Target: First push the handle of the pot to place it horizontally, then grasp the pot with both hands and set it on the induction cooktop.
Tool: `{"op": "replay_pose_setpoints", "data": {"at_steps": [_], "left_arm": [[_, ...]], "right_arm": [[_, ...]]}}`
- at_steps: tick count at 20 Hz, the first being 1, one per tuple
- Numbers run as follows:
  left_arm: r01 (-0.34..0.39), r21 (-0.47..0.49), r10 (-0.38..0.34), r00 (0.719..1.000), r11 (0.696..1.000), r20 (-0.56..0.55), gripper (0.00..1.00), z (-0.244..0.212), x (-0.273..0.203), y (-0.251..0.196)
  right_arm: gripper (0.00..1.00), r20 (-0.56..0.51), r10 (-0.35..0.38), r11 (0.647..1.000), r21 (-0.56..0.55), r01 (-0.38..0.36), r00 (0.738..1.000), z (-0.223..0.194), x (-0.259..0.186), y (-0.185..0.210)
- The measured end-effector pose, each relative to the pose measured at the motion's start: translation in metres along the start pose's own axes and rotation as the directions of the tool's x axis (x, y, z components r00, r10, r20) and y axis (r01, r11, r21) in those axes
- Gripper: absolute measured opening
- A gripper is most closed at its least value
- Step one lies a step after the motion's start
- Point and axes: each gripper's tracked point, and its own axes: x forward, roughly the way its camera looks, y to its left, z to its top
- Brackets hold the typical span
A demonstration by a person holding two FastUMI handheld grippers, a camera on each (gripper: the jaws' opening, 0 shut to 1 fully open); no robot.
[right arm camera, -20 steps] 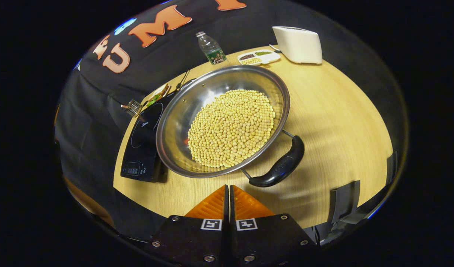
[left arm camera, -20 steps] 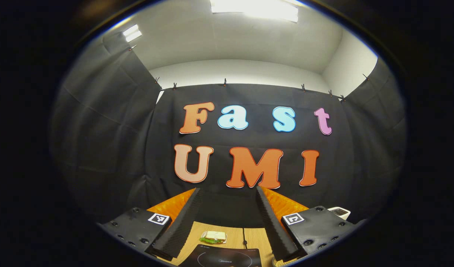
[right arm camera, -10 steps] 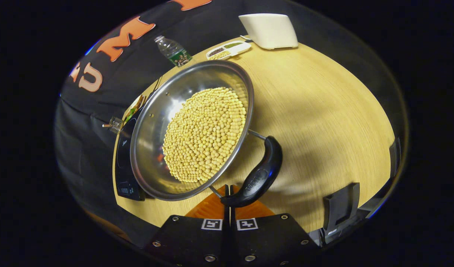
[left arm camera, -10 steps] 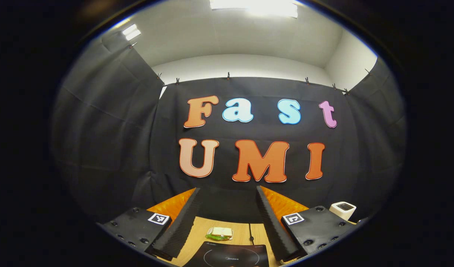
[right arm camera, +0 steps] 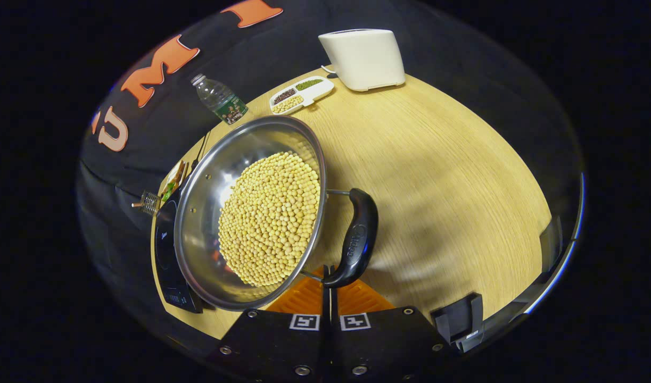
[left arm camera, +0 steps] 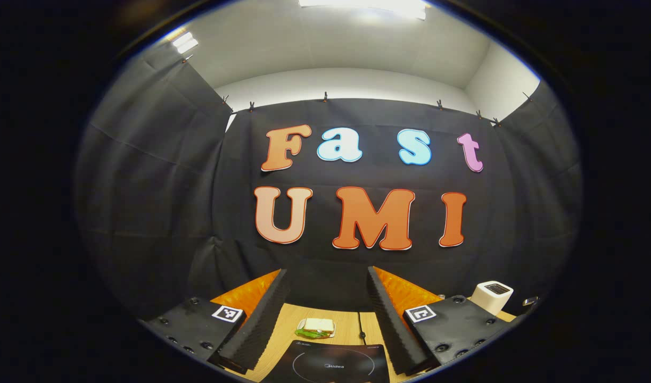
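Steel pot [right arm camera: 250, 213] of beans sits on the table beside the induction cooktop [right arm camera: 168, 255]; we push its handle [right arm camera: 357, 239] with the clenched right gripper [right arm camera: 329, 276]. Next we must grasp the pot's two sides, and the left gripper [left arm camera: 325, 314], spread open, waits above the cooktop.

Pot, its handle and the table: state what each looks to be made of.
Pot: polished metal, likely stainless steel; its inner wall mirrors the light.
Handle: glossy black, probably moulded plastic, joined to the rim by thin metal rods.
Table: pale wood grain with fine lines, matte; solid wood or laminate, I cannot tell.
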Motion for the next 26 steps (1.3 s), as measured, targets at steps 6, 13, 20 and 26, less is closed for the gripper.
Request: {"op": "replay_pose_setpoints", "data": {"at_steps": [6,13,20,26], "left_arm": [[-0.017,0.024,0.017,1.000,1.000,-0.025,0.95,-0.010,0.000,0.009],[0.016,0.023,-0.013,0.995,1.000,-0.100,0.94,-0.034,0.005,0.007],[0.059,0.055,-0.049,0.985,0.997,-0.167,0.94,-0.056,-0.001,-0.001],[0.100,0.030,-0.090,0.969,0.995,-0.231,0.94,-0.081,-0.006,-0.019]], "right_arm": [[0.00,0.028,-0.047,0.999,0.020,0.047,0.998,0.033,0.011,-0.007],[0.00,0.058,-0.095,0.995,0.035,0.093,0.994,0.067,0.019,-0.016],[0.00,0.090,-0.130,0.991,0.038,0.127,0.987,0.104,0.023,-0.018],[0.00,0.110,-0.161,0.987,-0.002,0.162,0.981,0.125,0.026,-0.014]]}}
